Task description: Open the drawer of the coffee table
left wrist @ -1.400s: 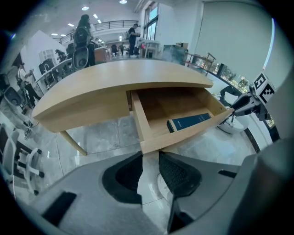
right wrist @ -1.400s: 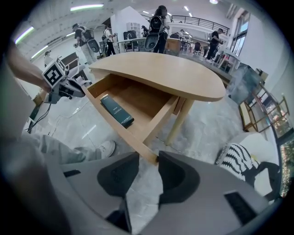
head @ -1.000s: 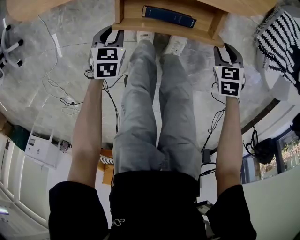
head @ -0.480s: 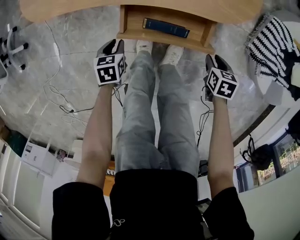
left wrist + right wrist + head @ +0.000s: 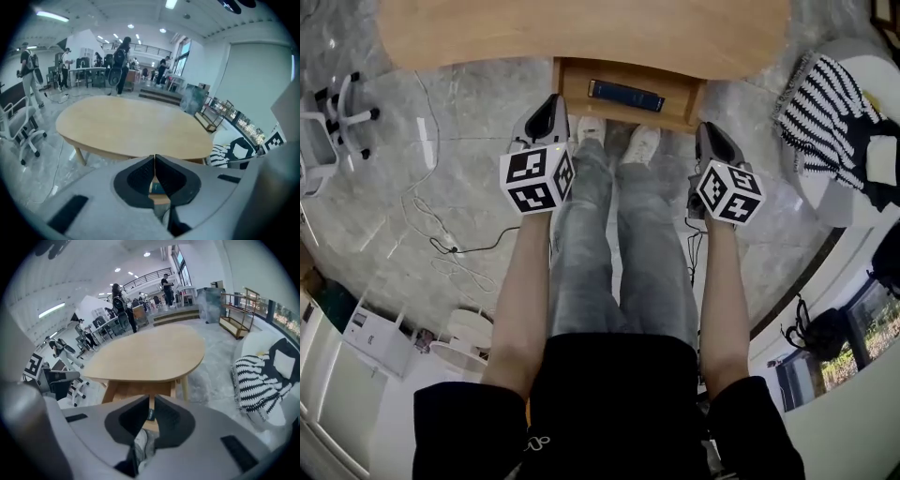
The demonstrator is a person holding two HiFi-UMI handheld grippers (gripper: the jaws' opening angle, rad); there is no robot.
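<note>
**Jaws closed, drawer open ahead**

The jaws of the left gripper [image 5: 154, 156] meet, empty. Those of the right gripper [image 5: 152, 399] have just been closing to a thin slit, empty too. The drawer [image 5: 628, 116] stands pulled out under the table [image 5: 581, 33], ahead between both grippers, untouched. Its long side runs left-right and its front faces the shoes [image 5: 642, 142].

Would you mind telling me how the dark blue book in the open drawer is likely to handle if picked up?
The book looks thin with straight, crisp edges, so probably stiff and fairly light. Lying flat in the drawer, it would likely slide rather than roll or tip.
</note>
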